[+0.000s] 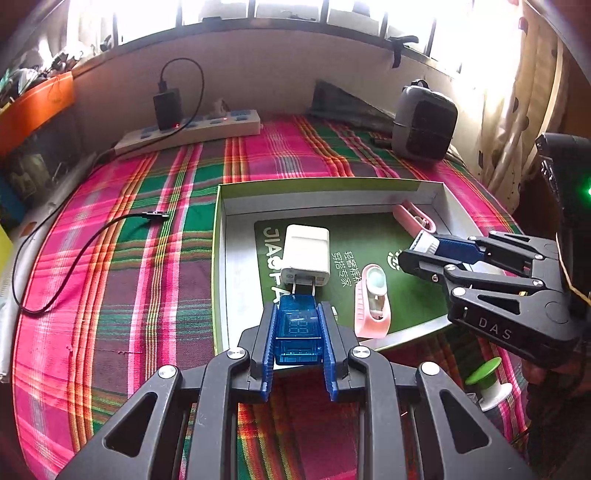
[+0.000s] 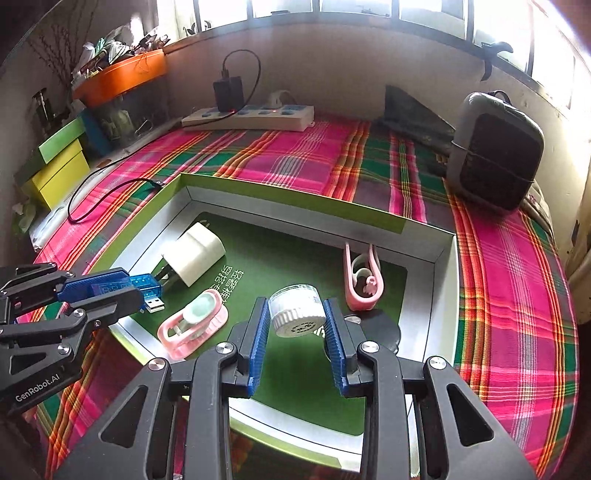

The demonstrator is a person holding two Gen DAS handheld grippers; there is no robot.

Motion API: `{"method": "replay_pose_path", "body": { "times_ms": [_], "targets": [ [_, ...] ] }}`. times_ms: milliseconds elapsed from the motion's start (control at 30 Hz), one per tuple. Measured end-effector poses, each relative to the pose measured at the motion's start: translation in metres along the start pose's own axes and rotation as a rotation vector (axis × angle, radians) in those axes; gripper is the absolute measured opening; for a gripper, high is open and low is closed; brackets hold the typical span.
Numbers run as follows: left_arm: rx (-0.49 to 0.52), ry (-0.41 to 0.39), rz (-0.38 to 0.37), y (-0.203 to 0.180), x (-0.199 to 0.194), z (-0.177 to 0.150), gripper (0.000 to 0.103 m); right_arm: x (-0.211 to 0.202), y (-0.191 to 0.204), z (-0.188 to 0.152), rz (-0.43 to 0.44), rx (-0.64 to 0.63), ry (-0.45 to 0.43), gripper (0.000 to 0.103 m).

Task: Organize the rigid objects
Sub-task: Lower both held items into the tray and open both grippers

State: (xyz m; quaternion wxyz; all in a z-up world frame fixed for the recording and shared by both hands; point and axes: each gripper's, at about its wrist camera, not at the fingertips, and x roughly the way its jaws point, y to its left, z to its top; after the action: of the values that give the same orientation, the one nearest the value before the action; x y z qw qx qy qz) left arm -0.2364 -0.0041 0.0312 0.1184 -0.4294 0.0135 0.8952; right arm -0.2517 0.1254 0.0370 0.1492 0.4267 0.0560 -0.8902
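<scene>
1. A plaid cloth [image 1: 147,258] covers the bed under the window.
2. My left tongs [image 1: 297,332] clamp a light, stiff blue USB tester [image 1: 297,328] by its flat sides, above the green box [image 1: 218,258].
3. My right tongs [image 2: 297,321] grip a small, slippery white cylinder [image 2: 297,310] over that box.

Work surface covered by a pink, green and orange plaid cloth [image 2: 498,280]. Behind the cloth stands a plain beige wall [image 2: 332,66], topped by a window [image 1: 288,9] with dark bars admitting strong daylight. At the foot of this wall lies a white power strip [image 2: 251,118]. Left of the strip, an orange tray [image 2: 122,75]; right, a grey heater [image 2: 495,151].
</scene>
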Motion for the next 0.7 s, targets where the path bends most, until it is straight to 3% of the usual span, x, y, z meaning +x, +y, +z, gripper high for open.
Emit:
{"method": "replay_pose_path", "body": {
  "times_ms": [300,467,700],
  "targets": [
    [-0.005,0.002,-0.004,0.0006,0.0006,0.0005,0.022,0.0034,-0.0008,-0.0019,0.000,0.016,0.006,0.031],
    [-0.012,0.004,-0.010,0.0018,0.0012,0.0009,0.029,0.0038,-0.0011,-0.0024,-0.006,0.020,0.008,0.031],
    [-0.011,-0.002,-0.021,0.0012,0.0003,-0.0006,0.037,0.0034,-0.0039,-0.0047,-0.003,0.045,0.005,0.040]
  ]
}}
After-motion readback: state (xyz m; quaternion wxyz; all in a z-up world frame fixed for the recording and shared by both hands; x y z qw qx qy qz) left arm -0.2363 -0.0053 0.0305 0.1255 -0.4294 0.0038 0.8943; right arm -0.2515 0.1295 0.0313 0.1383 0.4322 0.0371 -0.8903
